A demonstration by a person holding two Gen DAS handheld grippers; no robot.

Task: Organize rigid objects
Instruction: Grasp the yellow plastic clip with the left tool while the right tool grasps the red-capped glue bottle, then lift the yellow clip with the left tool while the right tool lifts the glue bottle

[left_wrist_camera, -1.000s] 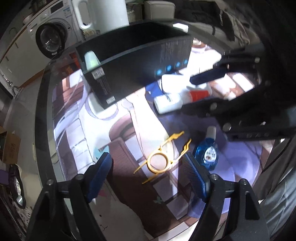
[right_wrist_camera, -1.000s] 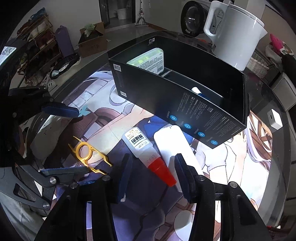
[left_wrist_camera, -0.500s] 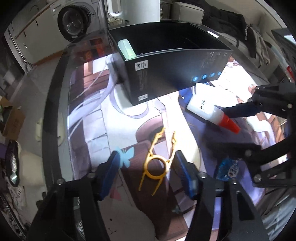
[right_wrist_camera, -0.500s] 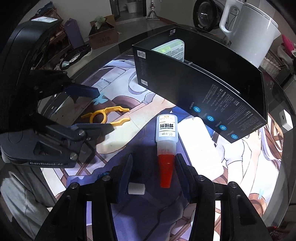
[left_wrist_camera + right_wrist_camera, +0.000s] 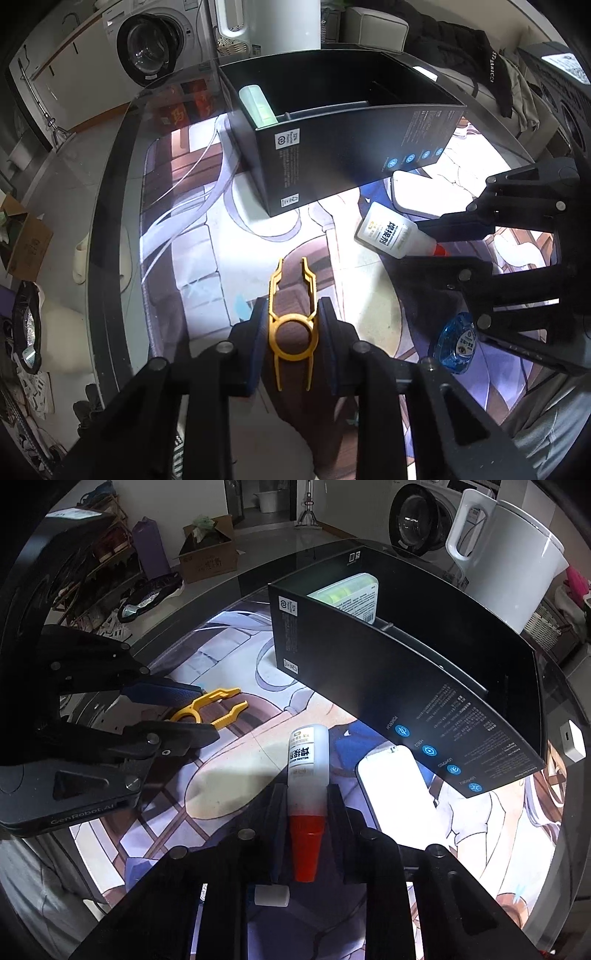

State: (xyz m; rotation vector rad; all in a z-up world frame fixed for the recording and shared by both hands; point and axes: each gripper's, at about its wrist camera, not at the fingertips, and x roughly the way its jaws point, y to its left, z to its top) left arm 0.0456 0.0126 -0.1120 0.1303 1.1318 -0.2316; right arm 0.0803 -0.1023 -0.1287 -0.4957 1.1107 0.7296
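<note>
At six o'clock in the left wrist view, the left gripper (image 5: pixel 292 332) has its jaws drawn in narrow against the ring of the yellow plastic tool (image 5: pixel 292 325), whose two prongs point toward twelve o'clock at the black box (image 5: pixel 332 155). The pads seem to touch the ring on both sides, so I judge it gripped, though it appears to lie on the printed mat (image 5: pixel 207 236) yet. This tool looks thin, light and stiff but springy at the prongs; the ring is the sound place to hold, since the prongs would flex and twist away. In the right wrist view the right gripper (image 5: pixel 306 812) is pinched close on the glue bottle (image 5: pixel 307 771), the jaws meeting it at six o'clock where the white body joins the red cap (image 5: pixel 306 845), the bottle's base pointing to twelve. A smooth round plastic bottle may roll or slip between flat pads, and the tapered cap gives poor purchase, so the shoulder of the body serves better than the cone. It seems light and rigid enough to bear a firm squeeze. A white flat case (image 5: pixel 400 794) lies just beside the bottle at three o'clock, and a blue tape dispenser (image 5: pixel 457 341) rests at four o'clock in the left view. The box, open-topped and divided, already holds a pale green case (image 5: pixel 351 594) in its far compartment.
</note>
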